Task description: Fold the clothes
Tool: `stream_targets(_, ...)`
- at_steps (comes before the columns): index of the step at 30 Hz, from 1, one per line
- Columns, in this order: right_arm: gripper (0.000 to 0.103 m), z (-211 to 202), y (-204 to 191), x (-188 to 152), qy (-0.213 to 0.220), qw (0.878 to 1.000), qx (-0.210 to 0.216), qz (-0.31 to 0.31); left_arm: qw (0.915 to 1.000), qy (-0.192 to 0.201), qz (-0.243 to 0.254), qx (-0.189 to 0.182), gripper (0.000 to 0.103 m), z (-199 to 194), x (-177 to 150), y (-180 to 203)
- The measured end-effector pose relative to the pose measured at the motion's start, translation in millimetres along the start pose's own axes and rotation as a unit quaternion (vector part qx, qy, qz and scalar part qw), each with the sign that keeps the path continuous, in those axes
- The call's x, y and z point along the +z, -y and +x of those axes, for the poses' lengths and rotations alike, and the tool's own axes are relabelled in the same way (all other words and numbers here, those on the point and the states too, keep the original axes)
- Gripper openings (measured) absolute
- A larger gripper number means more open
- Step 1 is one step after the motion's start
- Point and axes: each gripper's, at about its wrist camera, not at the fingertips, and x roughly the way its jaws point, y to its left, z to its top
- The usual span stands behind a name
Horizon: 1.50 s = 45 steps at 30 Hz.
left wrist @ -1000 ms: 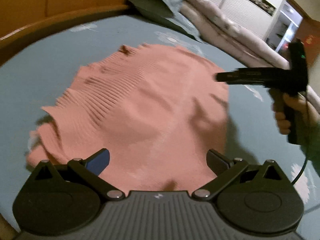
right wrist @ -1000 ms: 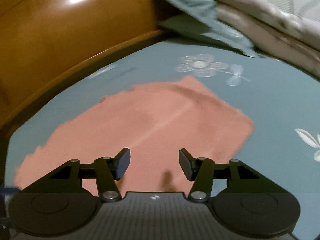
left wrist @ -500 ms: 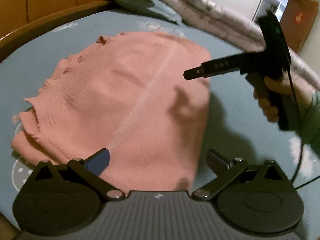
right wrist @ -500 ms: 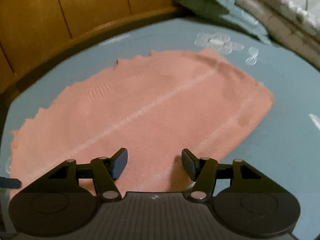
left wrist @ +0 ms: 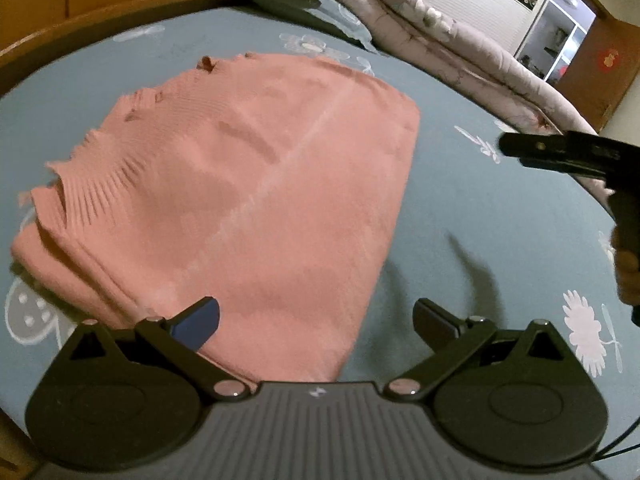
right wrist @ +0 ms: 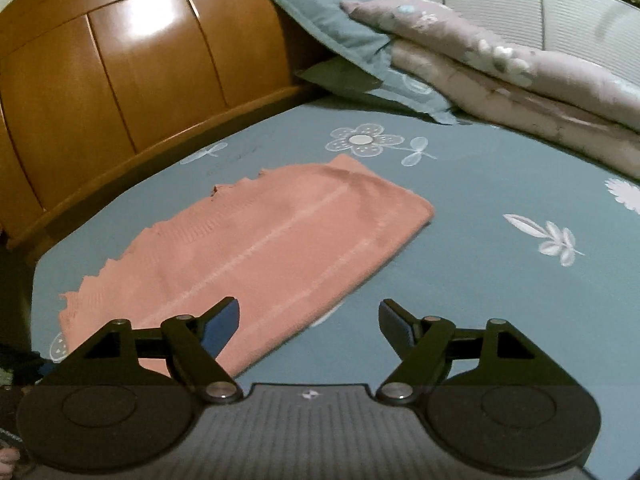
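Blue floral bed sheet (right wrist: 500,184) carries a folded pink sweater (left wrist: 256,200) near the headboard (right wrist: 120,80) edge; ragged ribbed hem faces that edge, fold side faces bare sheet. Pillow & quilt (right wrist: 500,76) are piled at the far corner. Left claw (left wrist: 316,318) is spread w/ nothing between, over the sweater's near edge. Right claw (right wrist: 310,322) is opening, empty, clear of the sweater over bare sheet.

Right tongs (right wrist: 309,320) now clear of the pink sweater (right wrist: 256,248), jaws opening wider.
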Motion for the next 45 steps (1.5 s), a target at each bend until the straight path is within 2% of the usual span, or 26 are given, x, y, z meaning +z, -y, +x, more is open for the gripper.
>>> stream_targets(3,0.081,-11.6,4.7,-8.1,0.003,1.0,-0.008,0.006,1.0,-0.004,-0.004,0.008,0.102,3.8,-7.5,1.1)
stream_targets(7,0.084,-33.8,14.4,-21.5,0.012,1.0,-0.025,0.014,0.9997,0.018,0.017,0.007,0.102,-9.0,-8.3,16.3)
stream_targets(13,0.092,-88.9,37.7,-42.4,0.05,0.997,-0.052,0.035,0.9964,0.061,0.058,0.009,0.102,-32.0,-9.5,49.8)
stream_targets(17,0.103,-131.4,34.8,-54.0,0.086,0.991,-0.1,0.029,0.9881,0.101,0.112,0.026,0.102,-50.0,-14.6,80.2)
stream_targets(21,0.103,-168.7,26.9,-65.6,0.101,0.982,-0.16,-0.002,0.9767,0.133,0.158,0.057,0.102,-63.5,-26.2,110.8)
stream_targets(26,0.103,-209.1,-2.3,-86.7,0.106,0.962,-0.241,-0.07,0.9684,0.162,0.18,0.058,0.102,-78.9,-46.2,138.2)
stream_targets(27,0.103,-216.5,-11.6,-93.0,0.11,0.954,-0.263,-0.087,0.9673,0.169,0.18,0.056,0.102,-82.3,-51.0,142.8)
stream_targets(31,0.103,-246.7,-49.1,-129.1,0.154,0.91,-0.355,-0.148,0.9598,0.212,0.174,0.062,0.102,-97.9,-73.8,158.2)
stream_targets(32,0.103,-255.7,-57.4,-139.4,0.166,0.905,-0.361,-0.15,0.9573,0.221,0.175,0.064,0.102,-102.3,-80.3,161.8)
stream_targets(33,0.103,-264.2,-63.1,-148.1,0.172,0.907,-0.355,-0.147,0.9549,0.229,0.178,0.065,0.102,-106.2,-86.3,164.8)
stream_targets(35,0.103,-283.4,-70.5,-165.2,0.171,0.919,-0.331,-0.127,0.9507,0.24,0.186,0.063,0.102,-114.3,-99.1,170.9)
stream_targets(37,0.103,-300.6,-74.6,-180.9,0.171,0.925,-0.324,-0.104,0.9487,0.244,0.192,0.059,0.102,-121.5,-110.2,176.0)
stream_targets(41,0.103,-342.9,-80.5,-208.7,0.195,0.921,-0.334,-0.052,0.9437,0.252,0.214,0.017,0.102,-141.4,-127.3,186.9)
stream_targets(45,0.103,-380.2,-76.7,-222.8,0.215,0.916,-0.338,0.016,0.9477,0.231,0.22,-0.013,0.102,-156.8,-133.0,200.9)
